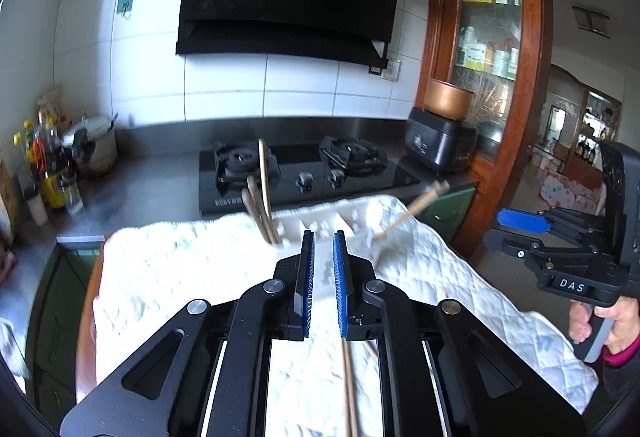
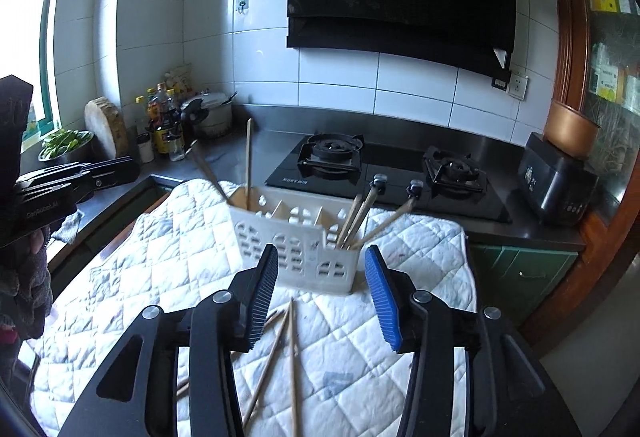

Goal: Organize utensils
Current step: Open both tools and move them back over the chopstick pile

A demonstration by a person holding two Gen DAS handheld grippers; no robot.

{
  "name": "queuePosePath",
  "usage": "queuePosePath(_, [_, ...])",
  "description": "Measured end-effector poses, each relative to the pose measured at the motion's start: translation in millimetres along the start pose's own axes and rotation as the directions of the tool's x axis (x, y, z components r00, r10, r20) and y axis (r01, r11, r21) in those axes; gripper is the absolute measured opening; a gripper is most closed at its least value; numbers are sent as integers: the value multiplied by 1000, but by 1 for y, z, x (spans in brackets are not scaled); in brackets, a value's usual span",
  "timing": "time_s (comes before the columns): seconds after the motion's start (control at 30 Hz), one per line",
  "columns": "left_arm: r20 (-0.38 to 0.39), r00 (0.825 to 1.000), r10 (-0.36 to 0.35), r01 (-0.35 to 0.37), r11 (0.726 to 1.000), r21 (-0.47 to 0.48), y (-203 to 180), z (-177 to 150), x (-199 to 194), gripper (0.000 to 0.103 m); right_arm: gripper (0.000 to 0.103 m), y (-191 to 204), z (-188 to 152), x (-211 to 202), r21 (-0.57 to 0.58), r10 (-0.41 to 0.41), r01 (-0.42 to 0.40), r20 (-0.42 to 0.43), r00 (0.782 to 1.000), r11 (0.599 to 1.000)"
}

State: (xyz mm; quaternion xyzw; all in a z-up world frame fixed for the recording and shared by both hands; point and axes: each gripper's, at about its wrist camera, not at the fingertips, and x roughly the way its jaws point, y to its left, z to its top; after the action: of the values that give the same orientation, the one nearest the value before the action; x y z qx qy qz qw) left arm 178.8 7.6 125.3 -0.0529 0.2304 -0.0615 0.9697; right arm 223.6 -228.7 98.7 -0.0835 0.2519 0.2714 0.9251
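White slotted holder [image 2: 298, 245] stands on the quilted cloth [image 2: 168, 245], chopsticks in its left [image 2: 248, 161] and right [image 2: 360, 217] compartments, more loose chopsticks [image 2: 292, 353] lying nearer. Left gripper [image 1: 323, 237] is nearly closed, gripping nothing; right gripper [image 2: 321, 257] gapes, empty.

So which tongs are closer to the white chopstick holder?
Hard to call; perhaps the right. The right tongs hang open just before the white chopstick holder, over loose chopsticks. The left tongs, nearly shut, also point at it.
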Motion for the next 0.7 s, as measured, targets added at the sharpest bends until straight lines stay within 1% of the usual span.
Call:
queuePosePath(0.03, [-4, 1000, -3, 3, 1000, -2, -1, -9, -3, 11, 53, 1, -9, -3, 7, 4, -4, 0, 1000, 1000])
queuePosePath(0.2, [-51, 998, -25, 23, 999, -30, 0, -56, -14, 11, 53, 12, -55, -4, 2, -8, 8, -23, 1000, 1000])
queuePosePath(0.27, [-79, 996, -30, 26, 999, -47, 1, -75, -13, 11, 53, 15, -72, 0, 7, 2, -1, -42, 999, 1000])
queuePosePath(0.37, [-132, 991, -36, 27, 997, -72, 3, -105, -8, 11, 53, 20, -98, 8, 18, 15, -14, -82, 997, 1000])
queuePosePath(0.47, [-188, 981, -48, 26, 993, -116, 10, -132, 0, 11, 53, 22, -120, 19, 27, 10, -6, -128, 992, 1000])
queuePosePath(0.57, [-226, 973, -47, 12, 988, -152, 18, -151, 6, 11, 51, 21, -136, 28, 43, 12, -5, -167, 986, 999])
queuePosePath(0.63, [-238, 970, -50, 6, 984, -180, 22, -160, 7, 11, 48, 18, -145, 33, 61, 24, -13, -188, 982, 998])
queuePosePath(0.7, [-244, 968, -52, 3, 980, -197, 27, -166, 7, 11, 47, 17, -152, 38, 62, 20, -8, -206, 978, 998])
